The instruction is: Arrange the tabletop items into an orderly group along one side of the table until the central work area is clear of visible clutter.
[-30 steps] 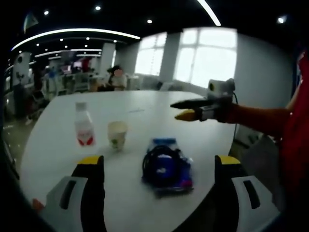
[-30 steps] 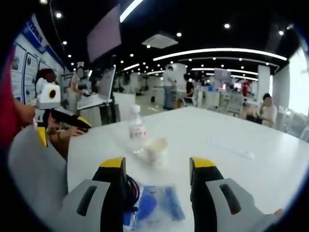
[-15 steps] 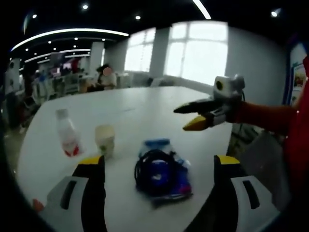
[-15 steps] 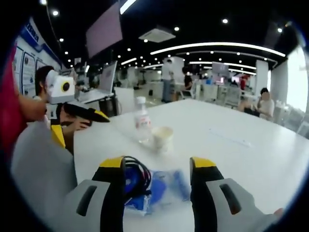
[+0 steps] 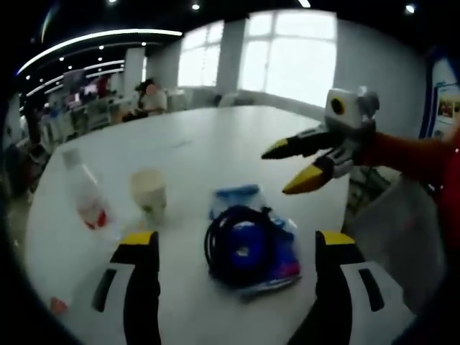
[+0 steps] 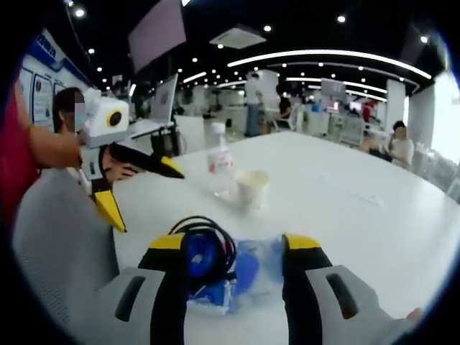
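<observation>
Both my tongs hang released over the table [image 5: 215, 144]: left tongs [image 5: 237, 251] and right tongs [image 6: 233, 251] frame the blue bag [image 5: 251, 248], cup [image 5: 149, 195] and bottle [image 5: 83, 194] beyond.

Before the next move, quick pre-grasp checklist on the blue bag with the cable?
1. Left gripper open: ok, fingers apart.
2. Right gripper open: ok.
3. Blue bag with black cable lined up between the left fingers: ok.
4. Contact with the bag: not ok, neither gripper touches it.
5. Paper cup and water bottle upright, apart from the bag: ok.
6. Cable fully on the bag, nothing trailing: cannot tell.
</observation>
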